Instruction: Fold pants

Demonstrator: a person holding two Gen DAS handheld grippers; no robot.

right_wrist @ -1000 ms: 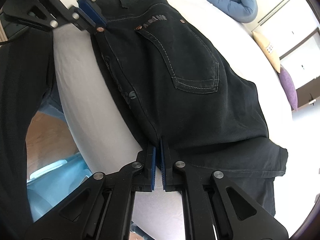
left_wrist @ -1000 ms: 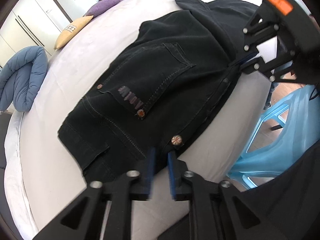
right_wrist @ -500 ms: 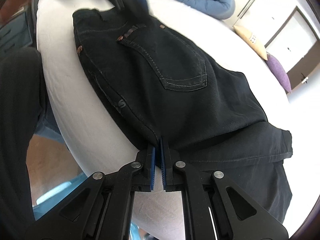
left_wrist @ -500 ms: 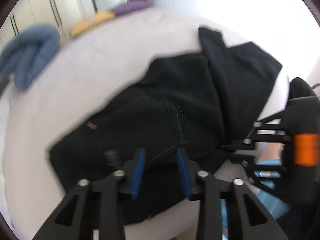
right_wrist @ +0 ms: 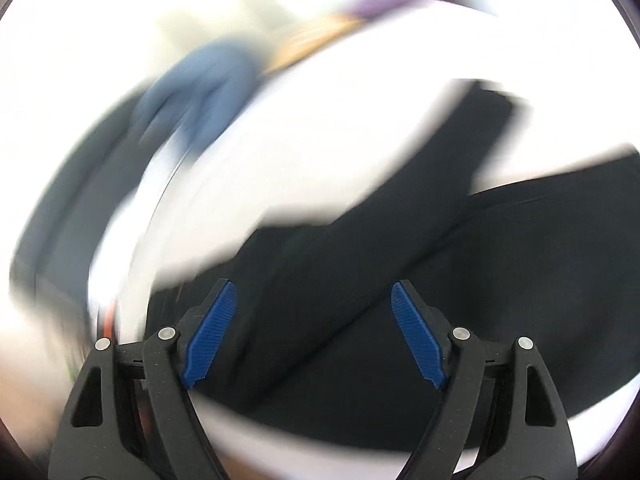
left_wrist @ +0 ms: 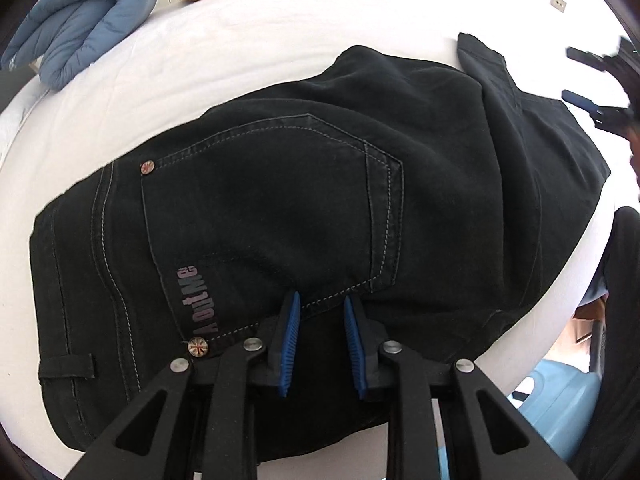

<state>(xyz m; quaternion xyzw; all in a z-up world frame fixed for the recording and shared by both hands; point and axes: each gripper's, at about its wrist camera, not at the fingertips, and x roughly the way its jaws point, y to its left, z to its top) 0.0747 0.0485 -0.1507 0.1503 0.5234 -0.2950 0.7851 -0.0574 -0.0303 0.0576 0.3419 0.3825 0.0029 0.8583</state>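
My right gripper (right_wrist: 314, 332) has just sprung wide, empty, over the pants (left_wrist: 280, 208); my left gripper (left_wrist: 320, 340) stands narrowly parted at six o'clock, gripping nothing.

The pants (left_wrist: 280, 208) are matt black denim with pale contrast stitching and small shiny metal rivets (left_wrist: 147, 167), lying on a smooth, pale cloth bed sheet (left_wrist: 248, 48). The left tongs (left_wrist: 319, 320) are matt black plastic with bright metal pins and ribbed blue pads (left_wrist: 290, 344). A puffy blue quilted duvet (left_wrist: 80, 12) looks soft.
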